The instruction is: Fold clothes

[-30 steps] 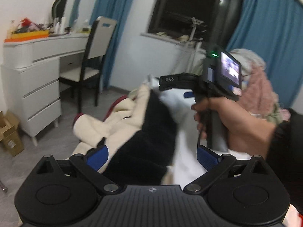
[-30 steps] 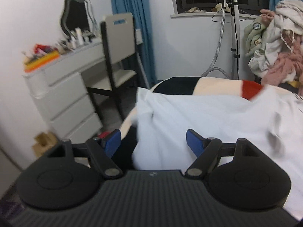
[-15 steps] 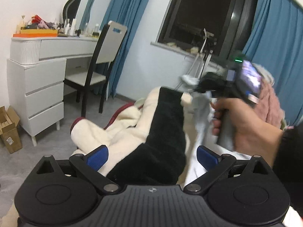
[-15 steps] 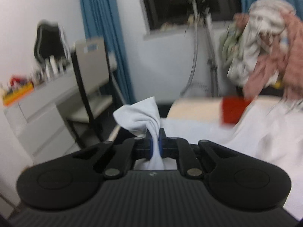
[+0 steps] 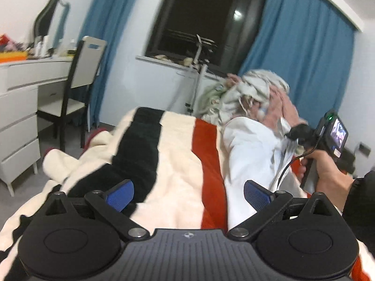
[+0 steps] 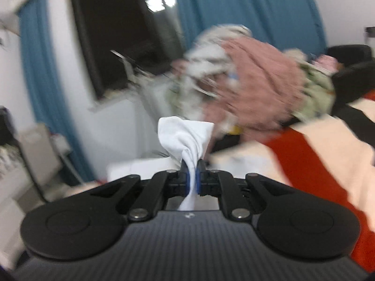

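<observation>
- Right gripper (image 6: 192, 179) jaws pinch a bunched corner of the white shirt (image 5: 253, 149); left gripper (image 5: 187, 193) jaws gape, holding nothing.
- Shirt trails across the blanket (image 5: 178, 164), right of centre.
- It looks light, limp and thin: best taken at corners or hems.
- Clothes pile (image 6: 246, 79) sits behind, upper right.

Beside the blue curtains (image 5: 302, 53), a cream blanket (image 5: 178, 164) striped black and red lies under a white garment (image 5: 250, 145).

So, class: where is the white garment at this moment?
In the left wrist view the white garment lies right of the blanket's red stripe; the right tool pinches its bunched edge, below the clothes pile.
</observation>
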### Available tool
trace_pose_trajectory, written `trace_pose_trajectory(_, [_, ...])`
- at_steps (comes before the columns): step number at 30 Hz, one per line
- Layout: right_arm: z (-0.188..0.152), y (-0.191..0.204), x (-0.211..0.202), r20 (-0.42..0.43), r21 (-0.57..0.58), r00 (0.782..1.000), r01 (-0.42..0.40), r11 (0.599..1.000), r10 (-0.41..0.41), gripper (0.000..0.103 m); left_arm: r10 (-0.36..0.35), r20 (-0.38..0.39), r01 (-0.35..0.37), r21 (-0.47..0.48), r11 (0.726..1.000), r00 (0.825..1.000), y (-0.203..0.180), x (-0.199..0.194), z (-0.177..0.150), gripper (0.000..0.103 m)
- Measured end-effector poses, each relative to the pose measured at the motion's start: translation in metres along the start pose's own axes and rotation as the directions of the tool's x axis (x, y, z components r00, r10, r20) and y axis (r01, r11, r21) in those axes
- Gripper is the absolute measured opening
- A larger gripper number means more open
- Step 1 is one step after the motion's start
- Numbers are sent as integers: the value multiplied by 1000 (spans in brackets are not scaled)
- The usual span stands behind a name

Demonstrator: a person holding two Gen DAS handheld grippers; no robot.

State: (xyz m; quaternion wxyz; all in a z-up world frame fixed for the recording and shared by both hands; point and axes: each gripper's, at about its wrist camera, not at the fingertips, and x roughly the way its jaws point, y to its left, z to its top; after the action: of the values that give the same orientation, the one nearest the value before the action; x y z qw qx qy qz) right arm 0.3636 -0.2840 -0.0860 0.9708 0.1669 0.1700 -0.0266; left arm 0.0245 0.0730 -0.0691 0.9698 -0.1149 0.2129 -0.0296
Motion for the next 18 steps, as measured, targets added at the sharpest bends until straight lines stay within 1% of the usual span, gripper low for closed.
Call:
trace_pose_trajectory(1, [-8,-11,9,-35,2,999,17,1000,-17,9,-5,-15,5,4,1000,1000,-3,6,-2,101])
trace_pose_trajectory(4, [-22,-28,23,-92,20,996,-10,1000,12,12,-8,-56,8,1,1000,998,-9,26,-8,101])
trace_pose_trajectory(6, [-23,-32,26,-123,45,992,-18,999,24,24,-11,-62,12,16,1000,998,-12,35,-10,101])
trace_pose_trajectory(7, [-23,-33,27,-138,59,990,-21,998,29,47,-14,-61,15,25,1000,998,-14,38,-10,101])
trace_pose_trajectory(8, [-22,-32,16,-139,58,990,-26,998,34,73,-20,-60,22,34,999,998,-16,41,-10,101])
trace_pose_trajectory(9, [-20,-30,-1,-134,52,990,-31,998,38,79,-27,-60,30,41,999,998,-17,43,-10,101])
trace_pose_trajectory(10, [-18,-29,-17,-129,46,991,-37,998,43,80,-35,-61,38,47,998,998,-19,45,-10,101])
trace_pose_trajectory(13, [-13,-24,-65,-115,28,992,-53,998,56,79,-62,-65,66,46,997,996,-20,44,-11,101])
trace_pose_trajectory(18, [-4,-16,-147,-92,-3,993,-80,997,79,79,-59,-11,59,36,998,998,-15,20,-1,100])
